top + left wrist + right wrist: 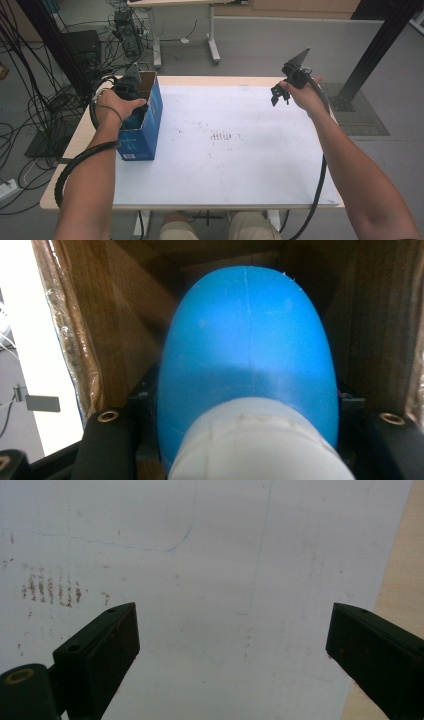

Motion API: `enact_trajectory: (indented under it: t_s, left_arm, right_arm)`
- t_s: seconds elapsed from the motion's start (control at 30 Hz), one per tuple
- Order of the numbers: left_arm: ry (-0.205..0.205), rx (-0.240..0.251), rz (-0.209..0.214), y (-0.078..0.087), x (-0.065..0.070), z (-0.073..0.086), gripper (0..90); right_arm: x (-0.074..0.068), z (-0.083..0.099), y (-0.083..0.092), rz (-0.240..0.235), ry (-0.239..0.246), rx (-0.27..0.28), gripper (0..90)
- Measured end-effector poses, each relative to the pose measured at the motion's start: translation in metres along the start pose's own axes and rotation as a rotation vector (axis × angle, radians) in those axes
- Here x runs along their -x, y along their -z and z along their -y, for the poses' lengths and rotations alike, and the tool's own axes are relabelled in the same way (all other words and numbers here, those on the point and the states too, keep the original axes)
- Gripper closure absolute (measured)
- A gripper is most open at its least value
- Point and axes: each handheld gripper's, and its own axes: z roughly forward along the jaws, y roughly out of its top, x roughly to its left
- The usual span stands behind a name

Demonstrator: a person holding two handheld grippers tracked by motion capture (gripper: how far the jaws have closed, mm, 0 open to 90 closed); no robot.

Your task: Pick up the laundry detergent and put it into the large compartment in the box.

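Blue bottle [247, 355], rounded and smooth with a white neck or cap end [260, 440] toward the camera, sits down inside the blue cardboard box [145, 131], brown walls close around it in the left gripper view. The left gripper [247, 405] has its black jaws pinching the bottle from both sides (the pads themselves are mostly hidden behind its body). In the high view the box stands at about nine o'clock on the white mat [240, 160], against its left edge, with the left hand [116, 105] over its open top. The right gripper [232, 645] hovers near two o'clock above the mat, jaws spread wide with nothing between them. Faint brown smudges [221, 136] mark the mat's middle.
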Motion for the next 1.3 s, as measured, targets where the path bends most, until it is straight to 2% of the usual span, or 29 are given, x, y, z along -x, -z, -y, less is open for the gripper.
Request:
enact_trajectory:
  t_s: [1.3]
  left_arm:
    - [0.006,0.003,0.001,0.0010,-0.0007,0.0009,36.5]
  right_arm:
    - [-0.0039,0.0011,0.0003,-0.006,0.016,0.003,6.8]
